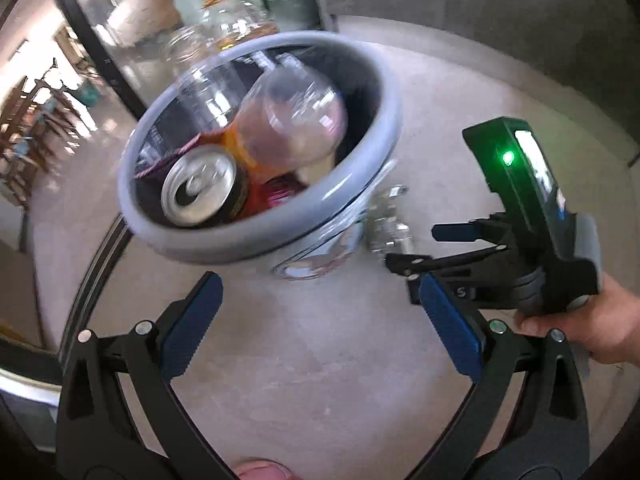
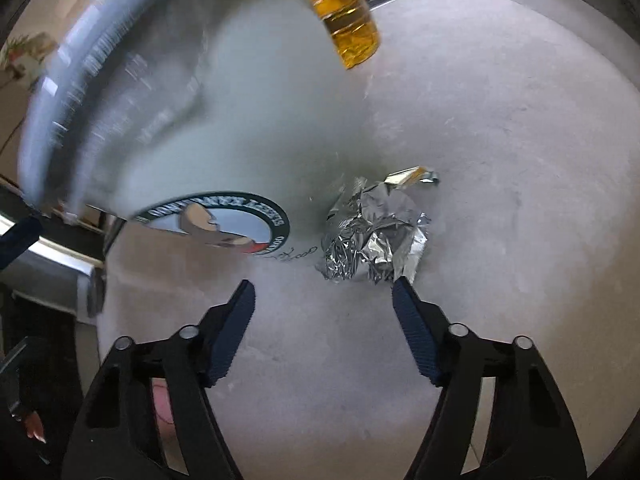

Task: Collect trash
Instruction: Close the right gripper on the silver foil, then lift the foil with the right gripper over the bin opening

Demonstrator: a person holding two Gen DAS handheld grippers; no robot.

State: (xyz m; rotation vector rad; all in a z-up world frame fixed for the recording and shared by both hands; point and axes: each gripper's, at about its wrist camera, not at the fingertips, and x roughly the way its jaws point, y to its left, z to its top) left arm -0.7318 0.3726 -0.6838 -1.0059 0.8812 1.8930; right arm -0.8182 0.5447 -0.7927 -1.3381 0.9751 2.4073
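Bin (image 2: 168, 128) emblem (image 2: 216, 224) lettering blurred, unreadable; foil (image 2: 372, 236) beside

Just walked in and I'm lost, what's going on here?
A person is picking up litter with two handheld grippers. The grey round bin already holds a drinks can and clear plastic bottles. The right gripper, open, is just short of a crumpled silver foil wrapper on the floor beside the bin. The left gripper is open and empty.

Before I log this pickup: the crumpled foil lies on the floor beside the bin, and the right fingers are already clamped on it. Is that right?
Not quite. The crumpled foil does lie on the floor beside the bin, but the right wrist view shows the right fingers spread apart just short of it, not clamped on it.
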